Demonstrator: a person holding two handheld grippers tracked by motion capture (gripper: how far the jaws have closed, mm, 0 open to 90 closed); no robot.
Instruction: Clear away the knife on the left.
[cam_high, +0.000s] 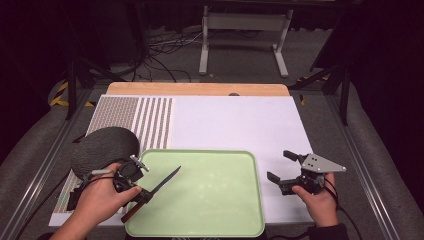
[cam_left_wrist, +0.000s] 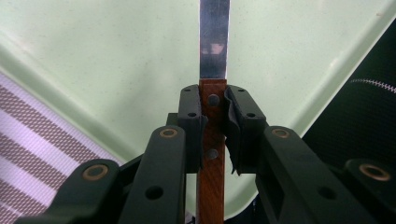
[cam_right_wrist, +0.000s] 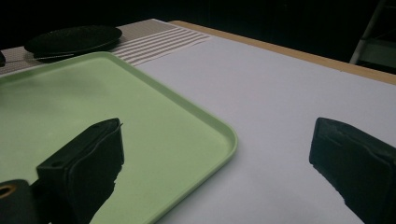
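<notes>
Knife (cam_high: 159, 187): wooden handle (cam_left_wrist: 212, 140) clamped between the pads of the left claw (cam_high: 134, 186), blade (cam_left_wrist: 215, 39) pointing out over the near left corner of the green tray (cam_high: 250, 165), tip above the tray floor.

Grip risk: held at the fore end of the handle only, rear end protruding behind the pads. Likely to pivot if the tip strikes the tray. Possible slip on smooth wood.

Contact risk: possible scoring of the tray surface, or a skid of the tray across the table (cam_high: 240, 120).

Nearby: dark round plate (cam_high: 105, 145) just beside the left hand; likely to be knocked by a sideways swing.

Right claw (cam_high: 279, 167): spread wide, empty, beyond the tray's right edge. Keep well apart from the blade.
</notes>
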